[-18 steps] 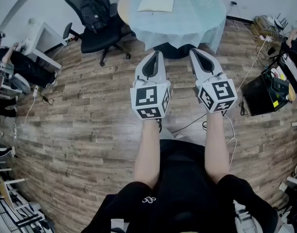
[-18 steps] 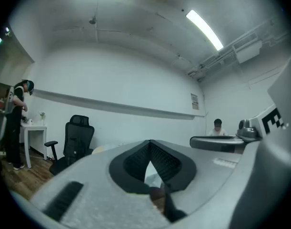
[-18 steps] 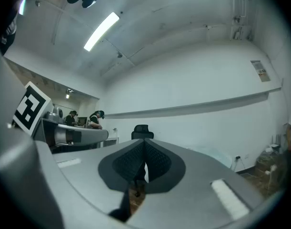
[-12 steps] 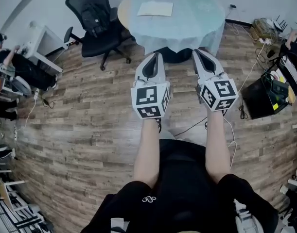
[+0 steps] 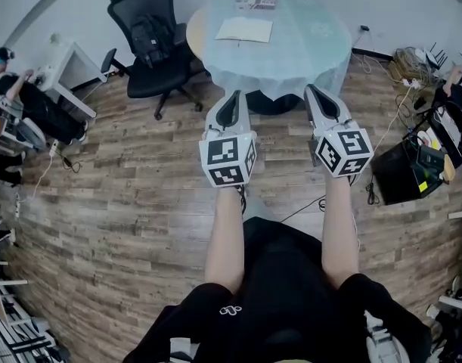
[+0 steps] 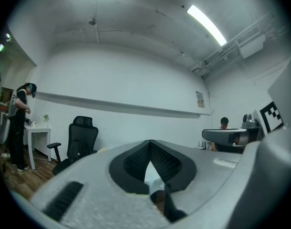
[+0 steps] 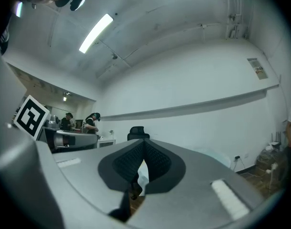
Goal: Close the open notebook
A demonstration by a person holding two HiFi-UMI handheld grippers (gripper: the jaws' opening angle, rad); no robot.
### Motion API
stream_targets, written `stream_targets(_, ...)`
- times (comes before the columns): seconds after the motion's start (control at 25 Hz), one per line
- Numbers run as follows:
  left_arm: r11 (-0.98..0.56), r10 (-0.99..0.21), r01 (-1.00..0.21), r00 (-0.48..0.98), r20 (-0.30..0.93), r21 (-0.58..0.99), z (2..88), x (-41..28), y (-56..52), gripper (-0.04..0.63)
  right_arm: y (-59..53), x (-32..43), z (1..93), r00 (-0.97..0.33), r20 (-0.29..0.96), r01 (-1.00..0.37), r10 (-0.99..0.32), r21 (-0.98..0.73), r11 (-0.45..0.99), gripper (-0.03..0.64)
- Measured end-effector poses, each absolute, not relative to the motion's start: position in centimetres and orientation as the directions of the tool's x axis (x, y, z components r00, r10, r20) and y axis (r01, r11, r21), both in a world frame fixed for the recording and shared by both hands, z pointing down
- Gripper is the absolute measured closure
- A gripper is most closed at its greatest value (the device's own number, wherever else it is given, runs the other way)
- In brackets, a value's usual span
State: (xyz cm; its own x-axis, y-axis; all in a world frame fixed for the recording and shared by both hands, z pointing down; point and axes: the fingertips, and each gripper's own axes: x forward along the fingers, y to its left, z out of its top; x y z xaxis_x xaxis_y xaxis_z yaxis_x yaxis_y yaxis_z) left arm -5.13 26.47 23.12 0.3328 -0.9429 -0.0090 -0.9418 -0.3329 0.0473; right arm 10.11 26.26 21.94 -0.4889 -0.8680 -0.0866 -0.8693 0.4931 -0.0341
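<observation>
The open notebook (image 5: 244,29) lies flat on the round table (image 5: 314,44), which is covered by a pale blue cloth. It sits on the left part of the tabletop, toward the far edge, with its cream pages facing up. A small flat item (image 5: 255,1) rests at the table's far edge, just beyond the notebook; what it is cannot be made out.

Both grippers are held level over the wood-plank floor (image 5: 125,195), side by side, short of the table's near edge and well apart from the notebook. The left gripper (image 5: 234,95) has its jaws clenched tip to tip with nothing between them, and its own view shows the black pads meeting at a point (image 6: 150,142). The right gripper (image 5: 315,89) is likewise clenched on nothing, its tips together (image 7: 144,141).

A black office chair (image 5: 151,40) stands by the table's left edge. Farther left, a person (image 5: 19,97) is at a white desk (image 5: 68,70).
</observation>
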Motion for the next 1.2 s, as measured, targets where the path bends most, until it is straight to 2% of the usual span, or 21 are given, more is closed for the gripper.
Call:
stream_targets(0.28, -0.33, -0.944, -0.942, 0.33, -0.015, 0.06, 25.8, -5.0, 21.2, 0.592, 21.3, 10.5, 25.3, -0.499, -0.055, -0.866, -0.865, -0.018, 0.5, 0.604)
stream_targets(0.44, -0.328, -0.944, -0.944, 0.329, 0.023, 0.04, 28.1, -5.4, 16.3, 0.592, 16.2, 10.8, 27.3, -0.491, -0.053, -0.868, -0.869, -0.053, 0.494, 0.604)
stream_targets(0.76, -0.343, -0.933, -0.939, 0.339, 0.12, -0.014, 31.0, -7.2, 0.8, 0.592, 1.3, 7.2, 30.2, -0.521, -0.028, -0.849, -0.853, -0.092, 0.521, 0.604)
stream_targets(1.2, -0.428, -0.887, -0.901, 0.405, 0.22, -0.067, 36.9, -8.3, -20.0, 0.592, -19.7, 5.3, 35.4, -0.444, 0.052, -0.89, -0.895, -0.138, 0.434, 0.604)
